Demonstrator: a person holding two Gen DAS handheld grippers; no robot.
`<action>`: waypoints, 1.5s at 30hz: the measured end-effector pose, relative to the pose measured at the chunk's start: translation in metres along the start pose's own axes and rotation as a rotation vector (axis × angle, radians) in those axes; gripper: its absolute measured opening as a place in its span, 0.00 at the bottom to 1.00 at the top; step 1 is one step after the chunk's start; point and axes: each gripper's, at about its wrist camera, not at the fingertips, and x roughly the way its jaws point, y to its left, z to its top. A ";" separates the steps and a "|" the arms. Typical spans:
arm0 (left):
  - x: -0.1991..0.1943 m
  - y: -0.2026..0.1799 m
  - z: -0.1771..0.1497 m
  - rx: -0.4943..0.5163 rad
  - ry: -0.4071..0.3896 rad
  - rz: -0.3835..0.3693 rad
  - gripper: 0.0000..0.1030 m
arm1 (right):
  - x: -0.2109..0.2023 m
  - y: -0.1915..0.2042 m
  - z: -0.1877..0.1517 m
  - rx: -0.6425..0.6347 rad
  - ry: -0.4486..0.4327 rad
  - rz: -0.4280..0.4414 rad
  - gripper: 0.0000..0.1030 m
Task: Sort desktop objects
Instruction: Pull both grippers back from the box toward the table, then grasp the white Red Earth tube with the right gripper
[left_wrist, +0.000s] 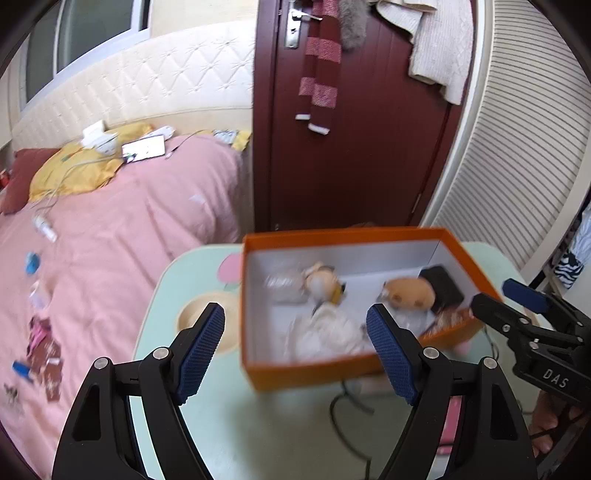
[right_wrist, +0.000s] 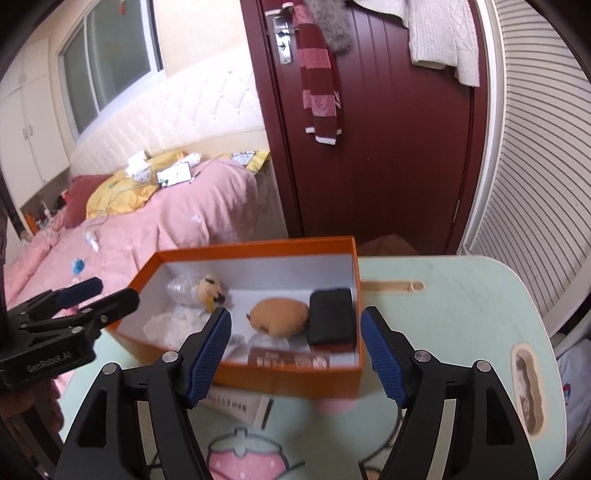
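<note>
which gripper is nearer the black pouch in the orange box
Right. The right gripper hangs open just in front of the black pouch; the left gripper, also open, is over the orange box's opposite end.

I'm in a home bedroom: a bed (left_wrist: 110, 229) with pink bedding fills the left, a scarf (left_wrist: 319, 66) hangs on the dark red door (left_wrist: 369, 147) at upper centre.
</note>
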 end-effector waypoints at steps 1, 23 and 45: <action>-0.003 0.000 -0.005 -0.001 0.006 0.000 0.77 | -0.002 0.000 -0.004 0.001 0.008 -0.003 0.74; 0.025 -0.006 -0.091 0.002 0.145 0.041 1.00 | 0.009 0.017 -0.080 -0.111 0.192 -0.115 0.99; 0.025 -0.004 -0.089 -0.012 0.120 0.047 1.00 | 0.015 0.088 -0.089 -0.516 0.190 0.088 0.99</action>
